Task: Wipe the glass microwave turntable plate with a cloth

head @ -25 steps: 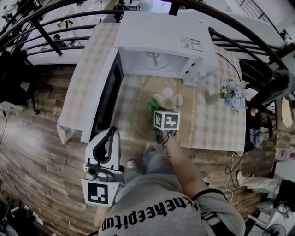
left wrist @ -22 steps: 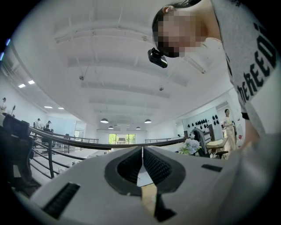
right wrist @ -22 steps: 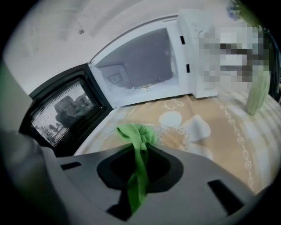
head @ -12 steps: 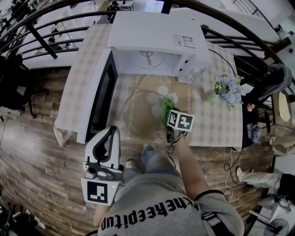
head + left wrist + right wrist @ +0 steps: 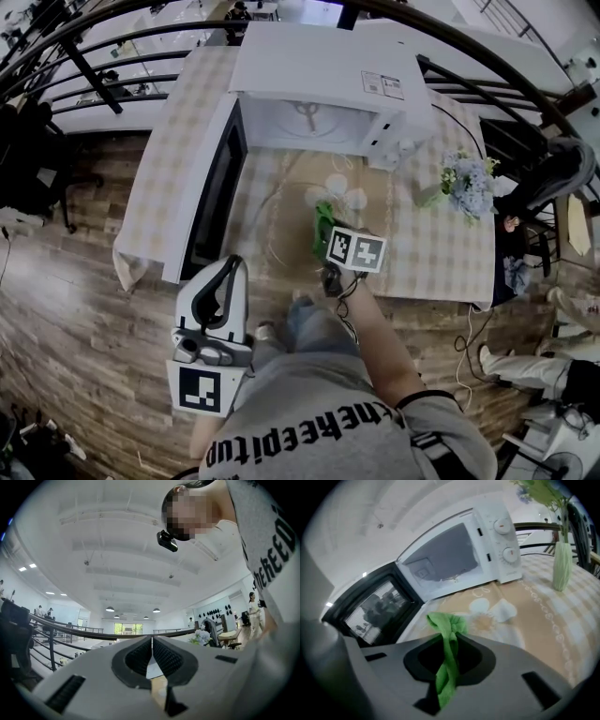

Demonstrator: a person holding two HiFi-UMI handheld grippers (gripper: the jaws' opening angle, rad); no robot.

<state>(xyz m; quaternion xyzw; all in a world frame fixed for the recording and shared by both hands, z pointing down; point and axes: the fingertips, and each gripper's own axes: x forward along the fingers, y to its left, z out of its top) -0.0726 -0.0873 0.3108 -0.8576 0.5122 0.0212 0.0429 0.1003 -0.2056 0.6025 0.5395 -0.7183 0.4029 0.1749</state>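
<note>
Near the front edge of the table (image 5: 441, 253), before the open microwave (image 5: 319, 84), the glass plate (image 5: 281, 234) lies flat under the right gripper (image 5: 323, 242), whose jaws pinch a green cloth (image 5: 447, 634). The left gripper (image 5: 151, 653) hangs by the person's body, jaws together on nothing. With nothing steadying the plate, hard wiping might slide it off that edge.

From my end this looks like a mock kitchen corner set up inside a big open hall, not a real home. A table (image 5: 187, 122) under a checked cloth carries a white microwave (image 5: 319, 70) and a vase of flowers (image 5: 466, 187), all standing on a wood-look floor (image 5: 75, 309). A black railing (image 5: 97, 631) curves close behind. Overhead I see a high white ceiling (image 5: 117, 550) with round lamps (image 5: 110, 609), and a person (image 5: 255, 606) stands by the far wall.
</note>
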